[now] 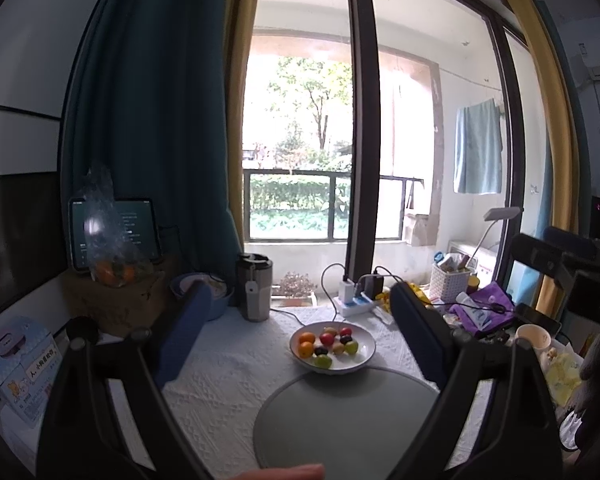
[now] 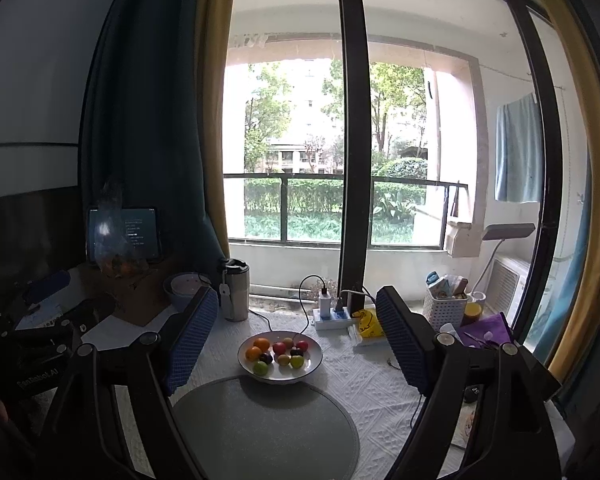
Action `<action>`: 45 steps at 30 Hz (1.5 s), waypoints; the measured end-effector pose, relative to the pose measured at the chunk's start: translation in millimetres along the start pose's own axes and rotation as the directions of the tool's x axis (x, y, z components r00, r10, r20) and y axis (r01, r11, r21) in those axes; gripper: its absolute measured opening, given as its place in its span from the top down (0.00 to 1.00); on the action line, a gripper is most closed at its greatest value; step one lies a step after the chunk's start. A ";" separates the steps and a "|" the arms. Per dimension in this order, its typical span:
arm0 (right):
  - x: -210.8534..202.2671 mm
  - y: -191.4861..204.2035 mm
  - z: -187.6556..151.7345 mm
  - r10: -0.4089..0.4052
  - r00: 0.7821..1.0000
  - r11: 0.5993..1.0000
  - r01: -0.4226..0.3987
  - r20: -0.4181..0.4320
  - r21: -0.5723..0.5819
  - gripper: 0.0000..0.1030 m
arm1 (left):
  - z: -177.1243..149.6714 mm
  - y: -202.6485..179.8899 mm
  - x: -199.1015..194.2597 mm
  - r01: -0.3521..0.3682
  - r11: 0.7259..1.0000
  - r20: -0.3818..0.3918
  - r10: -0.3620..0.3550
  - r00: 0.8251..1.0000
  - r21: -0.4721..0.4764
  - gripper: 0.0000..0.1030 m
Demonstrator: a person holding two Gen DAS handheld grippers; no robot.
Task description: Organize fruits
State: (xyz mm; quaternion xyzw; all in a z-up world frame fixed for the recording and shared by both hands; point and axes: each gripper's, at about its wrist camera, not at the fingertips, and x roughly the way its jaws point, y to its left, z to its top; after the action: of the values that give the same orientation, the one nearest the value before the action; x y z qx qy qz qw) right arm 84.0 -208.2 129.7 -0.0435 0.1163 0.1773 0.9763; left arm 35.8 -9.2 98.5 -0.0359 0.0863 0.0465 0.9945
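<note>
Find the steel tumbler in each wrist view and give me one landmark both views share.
Left wrist: the tumbler stands left of centre, past the white bowl of fruit, right of the left gripper's left finger.
Right wrist: the tumbler is left of centre, up and left of the bowl, just right of the right gripper's left finger.
Shared landmark: the white power strip at the window.

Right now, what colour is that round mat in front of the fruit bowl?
Plain grey round mat, clearest in the right wrist view.
</note>
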 end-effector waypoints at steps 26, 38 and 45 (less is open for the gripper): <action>3.2 -0.7 -2.1 -0.004 1.000 1.000 0.004 -0.019 -0.004 0.19 | -0.7 6.4 -3.0 -0.004 1.000 0.008 0.004 1.000 -0.012 0.11; 5.6 -0.9 -3.5 -0.005 0.999 1.000 0.005 -0.035 -0.007 0.19 | -4.5 4.0 -2.2 0.006 1.000 -0.003 -0.007 1.000 -0.008 0.11; 3.2 0.8 -2.0 -0.012 0.999 1.000 0.011 -0.033 -0.012 0.19 | -4.6 6.0 -5.3 0.012 1.000 0.005 -0.012 1.000 -0.009 0.11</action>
State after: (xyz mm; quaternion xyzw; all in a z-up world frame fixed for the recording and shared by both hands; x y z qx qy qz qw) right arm 86.2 -206.6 126.9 -0.0527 0.1312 0.1717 0.9749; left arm 29.2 -4.1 94.6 -0.0409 0.0833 0.0410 0.9948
